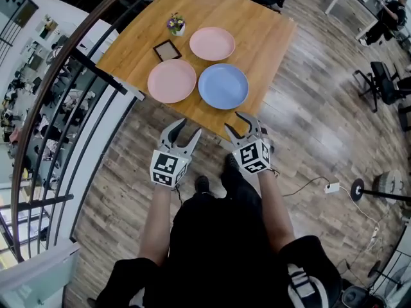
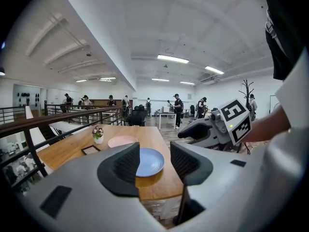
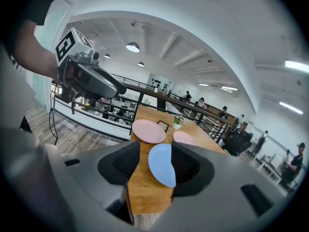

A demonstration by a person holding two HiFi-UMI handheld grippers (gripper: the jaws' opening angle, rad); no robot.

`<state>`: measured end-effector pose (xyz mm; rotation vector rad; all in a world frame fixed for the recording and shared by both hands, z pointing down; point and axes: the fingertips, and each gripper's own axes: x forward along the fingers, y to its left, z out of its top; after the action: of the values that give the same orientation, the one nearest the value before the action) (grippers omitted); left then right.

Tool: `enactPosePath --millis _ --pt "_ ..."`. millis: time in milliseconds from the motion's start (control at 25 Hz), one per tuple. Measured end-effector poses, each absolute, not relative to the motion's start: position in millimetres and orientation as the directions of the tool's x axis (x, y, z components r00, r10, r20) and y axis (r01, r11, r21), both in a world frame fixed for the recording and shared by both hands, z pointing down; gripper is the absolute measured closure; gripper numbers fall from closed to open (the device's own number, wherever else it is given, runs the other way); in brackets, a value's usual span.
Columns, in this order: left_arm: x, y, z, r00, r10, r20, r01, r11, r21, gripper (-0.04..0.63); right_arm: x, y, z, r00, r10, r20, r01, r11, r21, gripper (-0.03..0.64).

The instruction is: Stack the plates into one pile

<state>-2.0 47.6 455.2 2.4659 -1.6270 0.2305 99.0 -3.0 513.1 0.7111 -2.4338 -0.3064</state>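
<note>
Here, three plates lie flat and separate on the wooden table (image 1: pixel 270 50), none resting on another. The blue plate (image 1: pixel 223 86) sits close to the table's near edge, towards its near right corner. The near pink plate (image 1: pixel 171 81) lies just beside it on the left along the same edge. The far pink plate (image 1: pixel 212 43) lies further in, towards the middle of the table, just beyond the other two. A small flower pot (image 1: pixel 175 24) and a dark square frame (image 1: pixel 167 50) stand left of the far pink plate, on the side by the railing (image 1: pixel 96 76). Both grippers hang off the table, over the wooden floor (image 1: pixel 122 165) just short of the near edge, and touch nothing. The left gripper (image 1: pixel 190 127) has its jaws wide apart and empty; its own view shows the blue plate on the table beyond the gap. The right gripper (image 1: pixel 233 122) is likewise spread wide with nothing between its jaws, pointing towards the blue plate.
</note>
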Motion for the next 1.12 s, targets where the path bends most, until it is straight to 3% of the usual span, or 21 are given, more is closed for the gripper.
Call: enactPosePath --millis 640,1120 --pt "-25.8 11.1 463.9 0.091 -0.963 0.253 -0.994 -0.071 0.088 0.394 50.0 -54.8 519.3 -0.827 -0.283 0.486 -0.132 0.937 0.322 0.405" --pt "-72.9 -0.6 480.9 0.086 -0.957 0.278 -0.993 -0.060 0.103 0.394 1.0 -60.6 544.8 -0.814 -0.249 0.525 -0.103 0.951 0.290 0.407"
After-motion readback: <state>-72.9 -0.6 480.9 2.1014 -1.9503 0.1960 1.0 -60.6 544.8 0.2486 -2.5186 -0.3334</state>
